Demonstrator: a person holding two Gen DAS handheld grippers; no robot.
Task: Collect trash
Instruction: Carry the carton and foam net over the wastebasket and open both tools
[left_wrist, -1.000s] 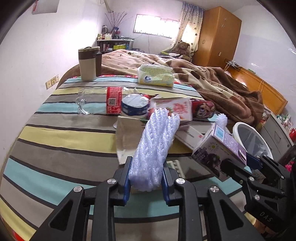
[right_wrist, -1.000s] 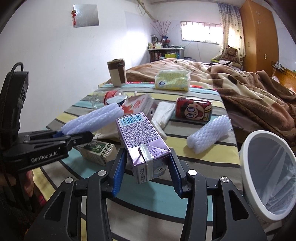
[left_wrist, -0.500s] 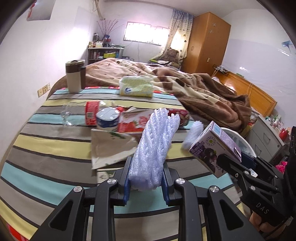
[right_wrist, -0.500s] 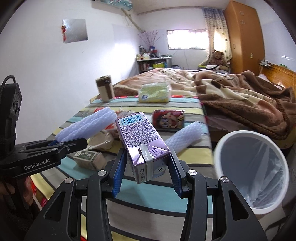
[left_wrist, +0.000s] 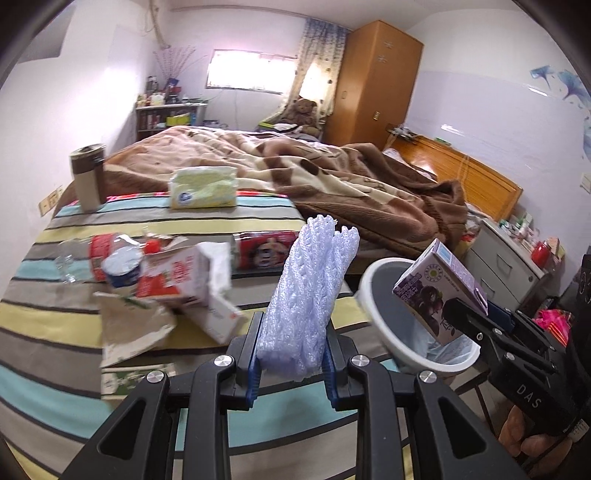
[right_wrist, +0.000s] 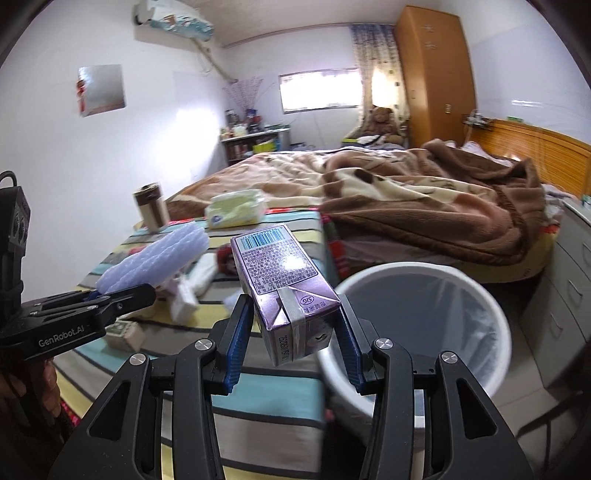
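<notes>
We find the left tongs (left_wrist: 291, 356) clenched on the foam net sleeve (left_wrist: 310, 291), carried off the striped surface (left_wrist: 55, 332) toward its right edge. The right tongs (right_wrist: 293, 330) grip the purple carton (right_wrist: 286, 280), now nearer the white bin (right_wrist: 424, 317); disposal looks imminent.

I am seeing daylight pouring in from the window (left_wrist: 251, 72) at the far wall, blowing it out to white and washing the curtain (right_wrist: 380, 79) beside it, while the room is staying evenly bright. Glare is sitting on the purple carton (right_wrist: 284, 266). The fisheye is bending walls and darkening the corners of both views, and the litter on the striped cover (left_wrist: 44, 325) is smearing with motion blur.
</notes>
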